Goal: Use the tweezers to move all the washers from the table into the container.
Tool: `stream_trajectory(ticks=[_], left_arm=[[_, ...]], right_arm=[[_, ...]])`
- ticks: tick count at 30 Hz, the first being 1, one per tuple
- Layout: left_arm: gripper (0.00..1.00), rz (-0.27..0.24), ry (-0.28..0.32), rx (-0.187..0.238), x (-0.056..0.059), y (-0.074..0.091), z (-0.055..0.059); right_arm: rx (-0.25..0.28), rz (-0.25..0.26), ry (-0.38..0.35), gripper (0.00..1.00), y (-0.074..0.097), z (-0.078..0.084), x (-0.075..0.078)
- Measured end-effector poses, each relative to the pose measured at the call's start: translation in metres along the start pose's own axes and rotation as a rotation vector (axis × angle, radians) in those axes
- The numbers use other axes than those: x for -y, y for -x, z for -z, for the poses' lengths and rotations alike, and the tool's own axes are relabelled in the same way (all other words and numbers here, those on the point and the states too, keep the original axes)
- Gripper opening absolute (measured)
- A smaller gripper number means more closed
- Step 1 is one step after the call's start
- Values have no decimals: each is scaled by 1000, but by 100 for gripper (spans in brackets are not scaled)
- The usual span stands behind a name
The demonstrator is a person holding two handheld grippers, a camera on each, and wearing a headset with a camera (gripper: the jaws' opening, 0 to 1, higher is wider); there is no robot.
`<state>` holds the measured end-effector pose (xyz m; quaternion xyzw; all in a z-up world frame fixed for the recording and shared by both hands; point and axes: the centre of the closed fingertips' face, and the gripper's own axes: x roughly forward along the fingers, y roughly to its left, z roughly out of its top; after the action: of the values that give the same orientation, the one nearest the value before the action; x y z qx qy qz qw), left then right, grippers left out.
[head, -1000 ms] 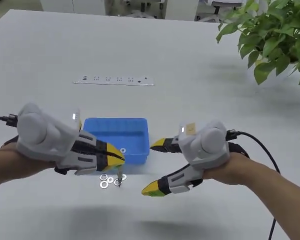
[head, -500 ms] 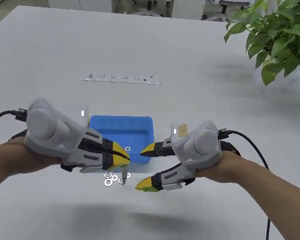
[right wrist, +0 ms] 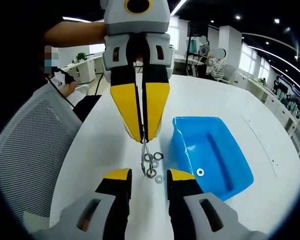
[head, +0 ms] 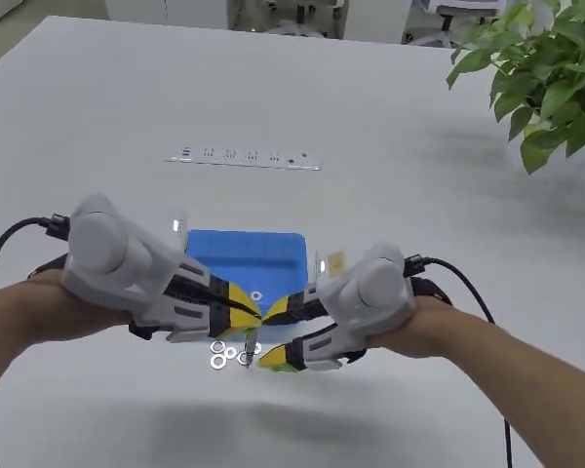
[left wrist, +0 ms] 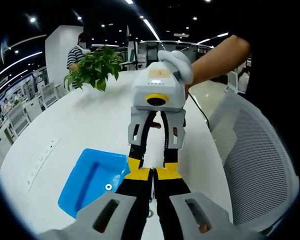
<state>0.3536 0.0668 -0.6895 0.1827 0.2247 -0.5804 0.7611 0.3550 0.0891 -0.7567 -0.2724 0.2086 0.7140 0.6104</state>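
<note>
A blue container (head: 273,255) sits on the white table, with one washer (head: 256,296) inside it. Several loose washers (head: 226,355) lie on the table in front of its near wall. My left gripper (head: 248,314) is shut on the metal tweezers (head: 247,345), whose tips point down among those washers. My right gripper (head: 269,337) is open and faces the left one, its jaws above and below the tweezers' line. In the right gripper view, the tweezers (right wrist: 144,156) hang from the left gripper (right wrist: 142,131) over the washers (right wrist: 153,164), beside the container (right wrist: 215,150).
A white power strip (head: 244,156) lies beyond the container. A potted plant (head: 551,78) stands at the far right. Cables trail from both grippers. A mesh chair (left wrist: 255,165) stands by the table edge. People sit in the background.
My right gripper has moved left, close to the left gripper's tips and the tweezers. The left gripper still holds the tweezers over the washers. The head camera has shifted.
</note>
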Motion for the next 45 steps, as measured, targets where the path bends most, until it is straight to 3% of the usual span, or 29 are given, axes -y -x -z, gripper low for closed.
stream_trajectory(ticks=[3,25,45], left_arm=[[5,1,-1,-1,0,0,0],[5,10,-7,-20,0,1,3],[6,12,-3,-31,1,0,5]], right_arm=[[-30,-2,25,25,-4,4,1],[-39,-70,75,12,-23,0,-6],[-42,-65,80,8,-23,3,-6]])
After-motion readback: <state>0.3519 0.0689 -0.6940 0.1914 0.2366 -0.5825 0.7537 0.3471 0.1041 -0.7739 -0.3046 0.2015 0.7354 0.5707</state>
